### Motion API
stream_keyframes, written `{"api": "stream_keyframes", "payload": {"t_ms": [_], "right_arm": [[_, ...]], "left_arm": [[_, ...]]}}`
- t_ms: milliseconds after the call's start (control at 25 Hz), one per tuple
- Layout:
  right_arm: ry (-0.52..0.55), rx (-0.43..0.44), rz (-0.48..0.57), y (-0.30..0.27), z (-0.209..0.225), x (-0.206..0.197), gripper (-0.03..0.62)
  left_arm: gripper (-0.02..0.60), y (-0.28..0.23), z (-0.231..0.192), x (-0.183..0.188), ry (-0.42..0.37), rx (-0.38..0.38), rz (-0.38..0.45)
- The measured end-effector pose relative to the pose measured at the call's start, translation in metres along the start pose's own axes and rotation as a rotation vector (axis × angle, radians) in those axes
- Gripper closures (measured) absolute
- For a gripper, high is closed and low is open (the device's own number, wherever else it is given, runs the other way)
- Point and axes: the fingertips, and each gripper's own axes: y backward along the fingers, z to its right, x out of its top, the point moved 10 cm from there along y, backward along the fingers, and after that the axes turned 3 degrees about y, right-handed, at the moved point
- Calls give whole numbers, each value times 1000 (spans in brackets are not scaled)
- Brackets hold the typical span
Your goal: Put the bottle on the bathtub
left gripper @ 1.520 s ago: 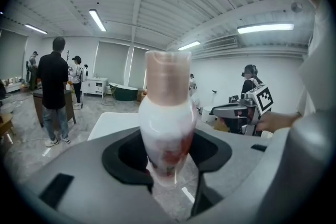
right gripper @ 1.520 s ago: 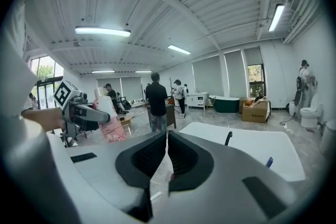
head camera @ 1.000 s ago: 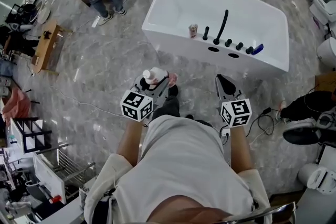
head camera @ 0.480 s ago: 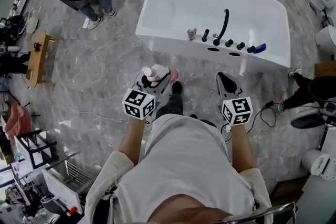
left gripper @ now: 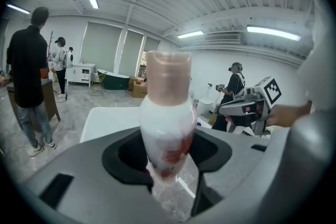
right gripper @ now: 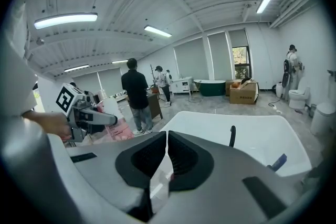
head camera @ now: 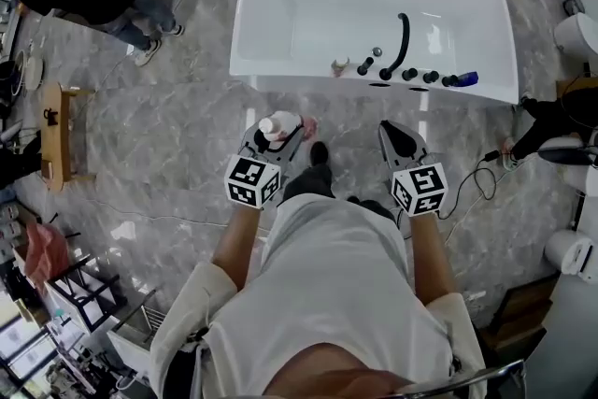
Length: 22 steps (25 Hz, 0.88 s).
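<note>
A: Okay, left gripper (head camera: 273,137)?
B: Clamped on the bottle (left gripper: 167,123). White body, pinkish cap, upright between the jaws.
A: Right gripper (right gripper: 166,162)?
B: Jaws pressed together, nothing between them.
A: Bottle versus the bathtub (head camera: 280,68)?
B: Held over the marble floor (head camera: 187,135), near the bathtub's front rim, not touching it. Black faucet (head camera: 400,42) stands on that rim, beyond both grippers.

White shirt (head camera: 336,294); grey left gripper (head camera: 278,130) and right gripper (head camera: 398,132) bear marker cubes (head camera: 252,181).
</note>
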Motion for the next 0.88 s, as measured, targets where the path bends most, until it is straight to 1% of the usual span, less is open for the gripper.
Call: {"api": "stream_keyframes", "payload": {"t_ms": [240, 400, 520, 600, 760, 880], "right_arm": [[-11, -42, -36, -46, 11, 8, 559], [-8, -55, -62, -70, 24, 5, 559], [-11, -60, -87, -84, 31, -3, 559], [-15, -61, -102, -94, 37, -7, 559], [-26, -52, -125, -113, 51, -18, 559], [-20, -35, -140, -128, 65, -29, 559]], "left_arm": [[357, -49, -50, 13, -48, -35, -36], [357, -85, -73, 15, -69, -44, -55], [357, -107, -85, 11, -89, -52, -72], [357, -119, -93, 8, -89, -52, -76], [357, -145, -107, -2, -75, -38, -87], [357, -167, -113, -11, -88, -22, -92]]}}
